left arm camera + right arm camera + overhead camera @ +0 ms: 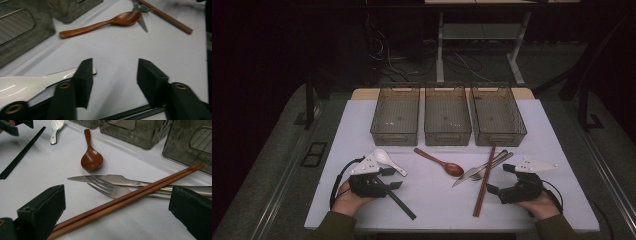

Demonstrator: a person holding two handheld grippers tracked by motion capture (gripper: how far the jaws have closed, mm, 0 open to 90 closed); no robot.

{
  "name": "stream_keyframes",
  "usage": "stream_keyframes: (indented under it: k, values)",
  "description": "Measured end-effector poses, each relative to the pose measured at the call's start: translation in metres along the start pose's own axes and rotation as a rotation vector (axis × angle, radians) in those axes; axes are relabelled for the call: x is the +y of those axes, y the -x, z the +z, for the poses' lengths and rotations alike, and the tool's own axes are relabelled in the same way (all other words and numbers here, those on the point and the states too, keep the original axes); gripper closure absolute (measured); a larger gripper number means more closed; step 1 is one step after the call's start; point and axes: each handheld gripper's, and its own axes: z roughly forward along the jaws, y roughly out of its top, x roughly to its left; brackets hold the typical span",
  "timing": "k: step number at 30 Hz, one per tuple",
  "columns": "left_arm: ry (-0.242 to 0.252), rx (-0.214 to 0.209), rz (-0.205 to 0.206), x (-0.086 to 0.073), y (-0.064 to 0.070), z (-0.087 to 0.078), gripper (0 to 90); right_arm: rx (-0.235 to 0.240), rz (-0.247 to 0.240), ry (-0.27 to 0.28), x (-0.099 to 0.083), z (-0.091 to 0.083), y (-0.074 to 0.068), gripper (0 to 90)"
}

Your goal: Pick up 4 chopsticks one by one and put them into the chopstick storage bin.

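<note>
The room is dark, lit mainly over the white surface (557, 150) in the middle of the frame. Grey floor (272, 165) surrounds it. At upper centre stands a white desk frame (482, 35), with tangled cables (387, 55) on the floor beside it.

Smooth matt white covers the table (437, 200). The brown spoon (91, 157) looks like polished wood with a soft sheen. Glossy white, ceramic-looking spoon (30, 83). Knife (120, 180) and fork (110, 188) gleam as brushed metal. Wooden chopsticks (130, 197), satin. Black chopsticks (20, 155), matt. Three bins (447, 117), smoky translucent plastic. Both grippers' jaws look rough, matt black.
</note>
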Motion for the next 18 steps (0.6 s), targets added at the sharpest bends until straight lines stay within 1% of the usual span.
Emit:
stream_keyframes:
  k: [1,2,3,4,5,8,10,11,12,14,16,18]
  values:
    - [-0.006,0.012,-0.007,0.0,-0.002,-0.001,58.5,-0.001,0.001,0.002,0.0,0.0,0.0,0.6]
    - [-0.018,0.033,-0.025,-0.002,-0.008,-0.002,62.1,-0.002,0.002,0.003,0.0,0.0,0.0,0.7]
    - [-0.018,0.033,-0.025,-0.002,-0.008,-0.002,64.7,-0.003,0.001,0.003,0.0,0.0,0.0,0.7]
    - [-0.031,0.048,-0.045,-0.003,-0.014,-0.004,67.4,-0.003,0.002,0.002,0.0,0.0,0.0,0.7]
    - [-0.035,0.053,-0.055,-0.004,-0.017,-0.005,69.7,-0.003,0.003,0.002,0.0,0.0,0.0,0.7]
    - [-0.049,0.078,-0.077,-0.007,-0.026,-0.009,76.3,-0.005,0.004,0.0,0.0,0.0,0.0,0.7]
    - [-0.058,0.103,-0.096,-0.009,-0.031,-0.011,80.4,-0.005,0.004,0.0,0.0,0.0,0.0,0.7]
    - [-0.058,0.103,-0.096,-0.009,-0.031,-0.011,82.1,-0.005,0.004,0.0,0.0,0.0,0.0,0.7]
    - [-0.076,0.122,-0.095,-0.011,-0.036,-0.014,83.8,-0.005,0.003,0.0,0.0,0.0,0.0,0.7]
    - [-0.095,0.141,-0.1,-0.012,-0.04,-0.016,86.8,-0.005,0.002,0.0,0.0,0.0,0.0,0.7]
    - [-0.098,0.16,-0.114,-0.014,-0.044,-0.018,88.8,-0.006,0.0,0.002,0.0,0.0,0.0,0.7]
    - [-0.101,0.166,-0.117,-0.015,-0.047,-0.019,88.9,-0.007,0.001,0.002,0.0,0.0,0.0,0.7]
